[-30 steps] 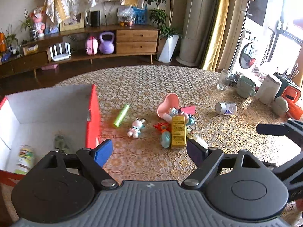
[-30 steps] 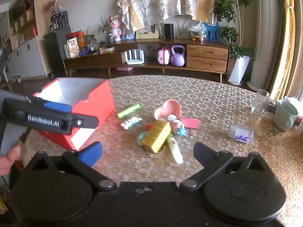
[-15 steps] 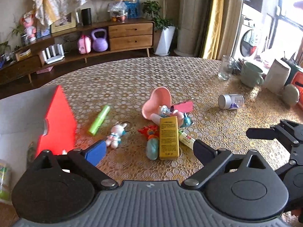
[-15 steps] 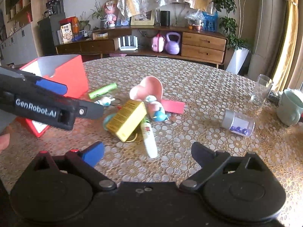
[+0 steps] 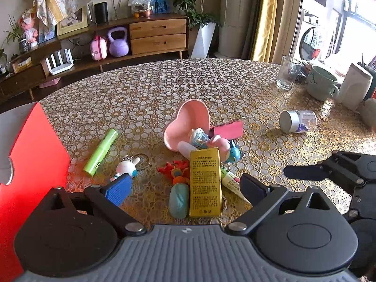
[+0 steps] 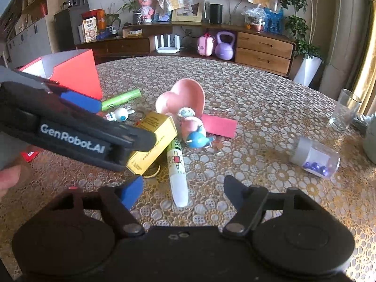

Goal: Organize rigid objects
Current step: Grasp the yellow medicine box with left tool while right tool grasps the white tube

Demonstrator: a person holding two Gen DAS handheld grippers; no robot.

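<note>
Left gripper [image 5: 185, 184] is held low over the flat yellow cardboard box [image 5: 205, 182], jaws wide apart and empty, the box framed between them; a lengthwise pick is judged intended. The box lies amid the toy clutter, resting partly on the white glue stick [image 6: 177, 169]. Right gripper [image 6: 183, 193] is kept beside it, jaws likewise spread and empty. The open red cardboard bin [image 5: 33, 155], judged the destination, stands left on the flowered tablecloth [image 5: 188, 80].

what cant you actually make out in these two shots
- Red box interior: left wrist view, cut off by the frame's left edge.
- Yellow box near half: right wrist view, hidden behind the left gripper.
- Yellow box print: left wrist view, too small to read.
- Pile under pink heart dish: toys overlap.
</note>
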